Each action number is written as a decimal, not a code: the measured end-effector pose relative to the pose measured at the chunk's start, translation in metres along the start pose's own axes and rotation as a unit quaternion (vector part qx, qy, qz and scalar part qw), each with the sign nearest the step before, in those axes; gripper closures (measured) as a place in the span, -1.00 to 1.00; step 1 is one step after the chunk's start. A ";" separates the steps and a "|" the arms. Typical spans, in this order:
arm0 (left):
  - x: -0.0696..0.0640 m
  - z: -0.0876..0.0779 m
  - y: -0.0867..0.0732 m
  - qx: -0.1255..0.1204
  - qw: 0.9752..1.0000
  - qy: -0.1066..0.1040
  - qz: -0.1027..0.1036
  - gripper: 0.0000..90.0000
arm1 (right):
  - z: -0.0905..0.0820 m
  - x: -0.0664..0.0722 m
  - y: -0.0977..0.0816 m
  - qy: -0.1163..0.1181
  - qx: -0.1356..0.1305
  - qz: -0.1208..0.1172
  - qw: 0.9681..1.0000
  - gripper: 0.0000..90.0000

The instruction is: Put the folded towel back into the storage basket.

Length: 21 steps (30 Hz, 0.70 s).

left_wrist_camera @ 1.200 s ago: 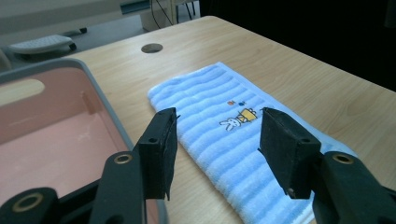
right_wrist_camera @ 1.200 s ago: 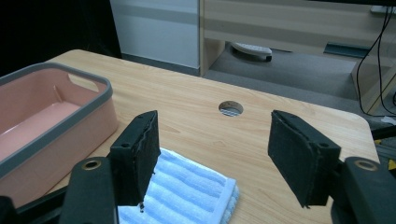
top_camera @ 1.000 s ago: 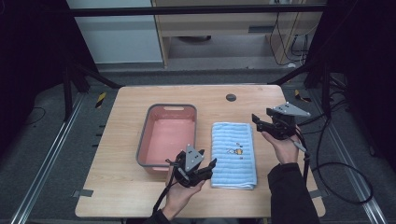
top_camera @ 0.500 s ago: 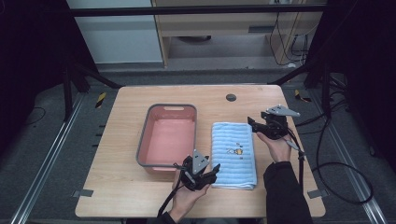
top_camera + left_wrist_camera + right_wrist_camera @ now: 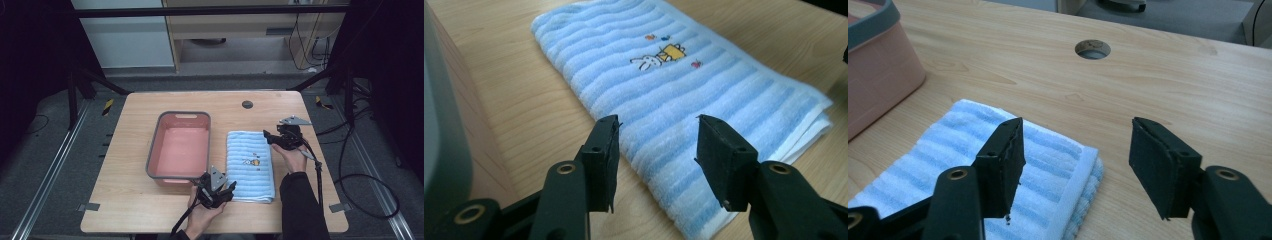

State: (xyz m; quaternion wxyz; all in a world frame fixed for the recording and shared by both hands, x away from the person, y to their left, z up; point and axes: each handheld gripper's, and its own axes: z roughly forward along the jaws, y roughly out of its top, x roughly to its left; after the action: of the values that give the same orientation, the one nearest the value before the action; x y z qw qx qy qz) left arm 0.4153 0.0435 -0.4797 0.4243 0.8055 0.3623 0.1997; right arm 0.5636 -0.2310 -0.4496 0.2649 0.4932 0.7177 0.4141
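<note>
A folded light-blue striped towel [image 5: 250,162] with a small rabbit picture lies on the wooden table [image 5: 125,210], to the right of a pink basin [image 5: 182,115]. My left gripper [image 5: 220,192] is low at the towel's near left corner. In the left gripper view its jaws [image 5: 656,125] stand open astride the towel's [image 5: 684,85] edge without pressing it, and they have just been closing a little. My right gripper [image 5: 270,137] hovers at the towel's far right corner. In the right gripper view it [image 5: 1075,130] is open over that corner of the towel [image 5: 1048,155].
The pink basin has a grey rim, looks hollow inside, and stands close to the left gripper [image 5: 444,125]. A round cable hole [image 5: 247,104] sits in the tabletop beyond the towel. Black cables trail off the table's right side. Bare wood surrounds the towel.
Both grippers have come down toward the towel. The left one slid right to the near left corner, and the right one dropped toward the far right corner.
</note>
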 end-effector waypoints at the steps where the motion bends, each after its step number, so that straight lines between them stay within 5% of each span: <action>1: 0.000 0.000 0.000 0.000 1.000 0.000 0.000 0.13 | 0.001 -0.001 -0.002 0.004 0.000 0.004 1.000 -0.10; 12: 0.002 0.012 -0.013 0.027 1.000 0.004 -0.010 0.17 | 0.021 -0.001 -0.021 0.007 0.058 -0.012 0.998 0.00; 21: 0.007 0.017 -0.018 0.036 0.999 0.001 -0.028 0.17 | 0.030 -0.002 -0.035 0.011 0.077 0.003 0.997 0.09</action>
State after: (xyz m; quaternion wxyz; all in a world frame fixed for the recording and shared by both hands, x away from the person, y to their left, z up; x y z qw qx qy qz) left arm 0.4228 0.0461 -0.5046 0.4005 0.8094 0.3921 0.1754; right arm 0.5711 -0.2292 -0.4946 0.2169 0.5095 0.7488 0.3641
